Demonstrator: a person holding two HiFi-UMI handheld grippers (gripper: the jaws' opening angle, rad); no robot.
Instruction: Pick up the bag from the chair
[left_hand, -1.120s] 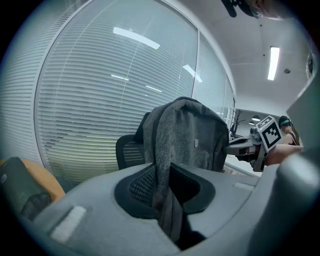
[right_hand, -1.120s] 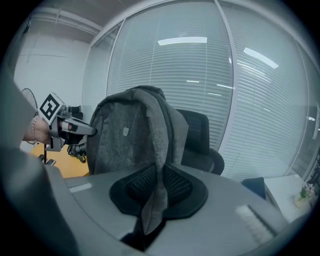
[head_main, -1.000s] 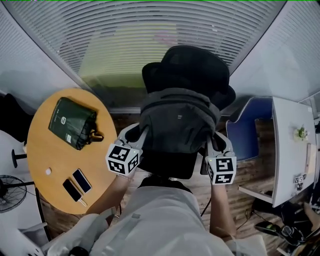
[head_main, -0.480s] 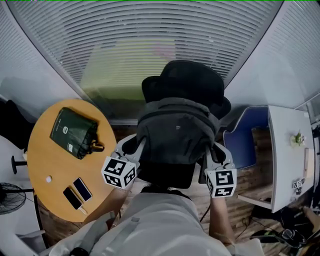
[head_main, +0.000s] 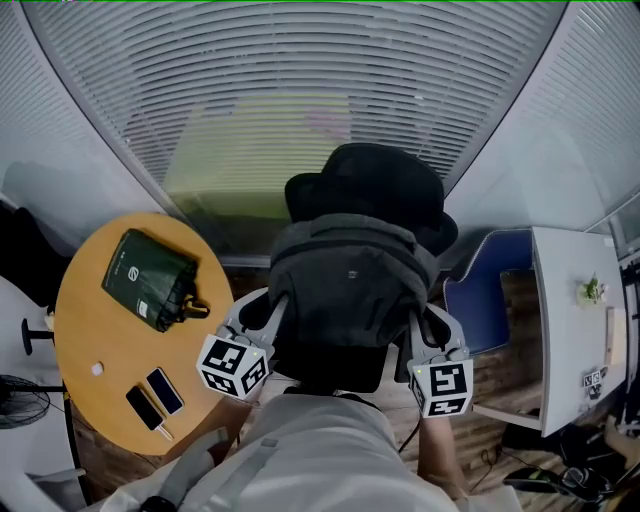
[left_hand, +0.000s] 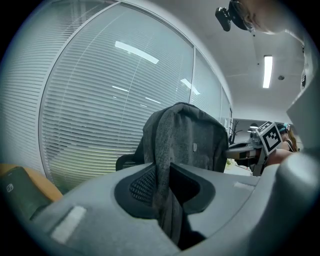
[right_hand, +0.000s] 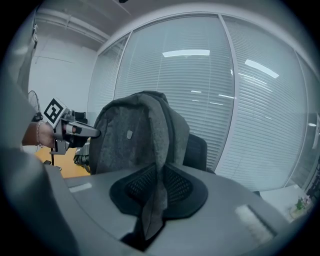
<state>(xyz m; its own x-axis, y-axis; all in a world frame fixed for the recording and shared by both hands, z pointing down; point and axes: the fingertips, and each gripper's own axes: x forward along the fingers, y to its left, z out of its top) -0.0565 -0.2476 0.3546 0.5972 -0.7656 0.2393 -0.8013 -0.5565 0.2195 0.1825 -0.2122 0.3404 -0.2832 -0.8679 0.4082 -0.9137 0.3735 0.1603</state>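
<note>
1. Bag of soft grey cloth (head_main: 350, 285) hangs between both tongs, just by the black office chair (head_main: 370, 185);
2. left tong (head_main: 262, 310) pinches one grey strap (left_hand: 162, 165);
3. right tong (head_main: 425, 320) pinches the other strap (right_hand: 159, 165)

Dim, greyish pictures; ceiling-light glare on glass; strong fisheye edges.

Office: slatted blinds (head_main: 300, 90) on glass walls, black swivel chair (head_main: 370, 180), round wooden table (head_main: 85, 325), white desk (head_main: 565, 320).
</note>
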